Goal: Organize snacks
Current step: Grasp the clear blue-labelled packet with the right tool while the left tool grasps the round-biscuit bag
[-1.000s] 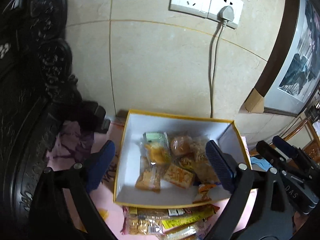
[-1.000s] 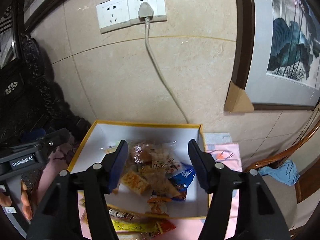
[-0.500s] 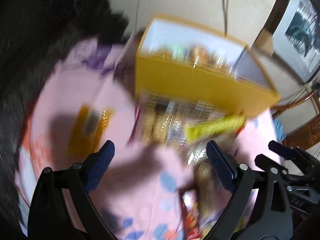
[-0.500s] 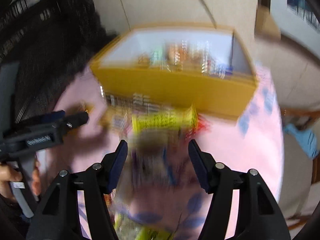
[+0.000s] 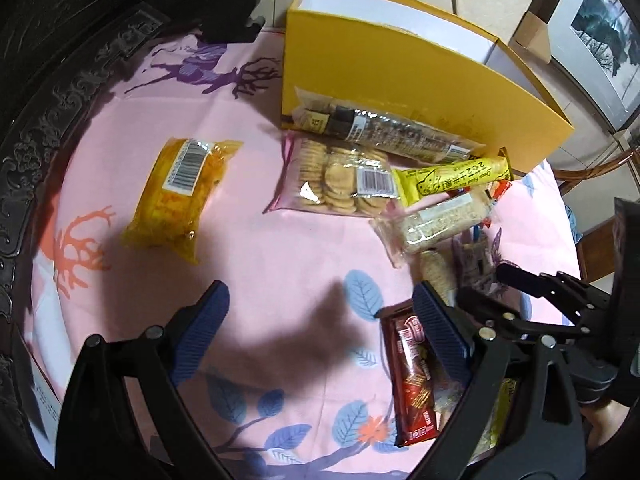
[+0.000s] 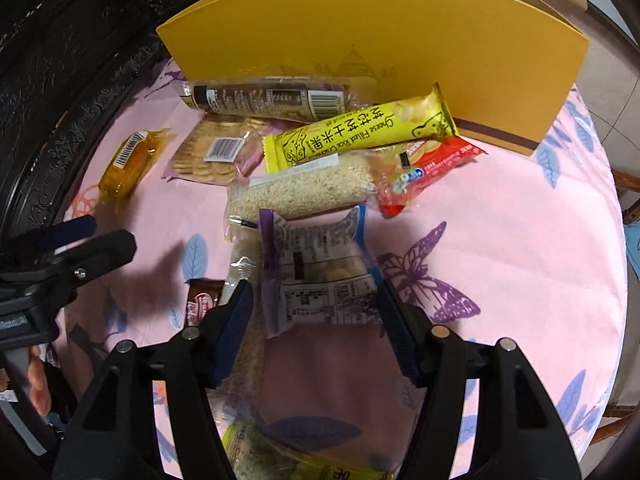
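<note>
A yellow box point(image 5: 400, 80) stands at the back of a pink cloth, its inside hidden. Before it lie a dark biscuit sleeve point(image 5: 380, 132), a round-biscuit packet point(image 5: 336, 180), a yellow rice-cracker bar point(image 6: 360, 132), a clear rice bar point(image 6: 304, 188) and a red packet point(image 6: 432, 168). An orange packet point(image 5: 176, 200) lies apart at the left. My left gripper point(image 5: 318, 308) is open over bare cloth, a red-brown wafer bar point(image 5: 414, 384) beside its right finger. My right gripper point(image 6: 314, 296) hangs over a purple-edged packet point(image 6: 316, 268); its jaws are opening, their pads apart from the packet.
Dark carved furniture point(image 5: 60, 60) borders the cloth at the left. The round table edge point(image 6: 612, 280) curves at the right, with a wooden chair beyond. More packets point(image 6: 260, 452) lie near the front edge. A person's hand point(image 6: 38, 380) holds the left gripper.
Both grippers came down and back from above the open box to the cloth in front of it. The box's contents have gone out of sight, and the loose packets now fill both views.
</note>
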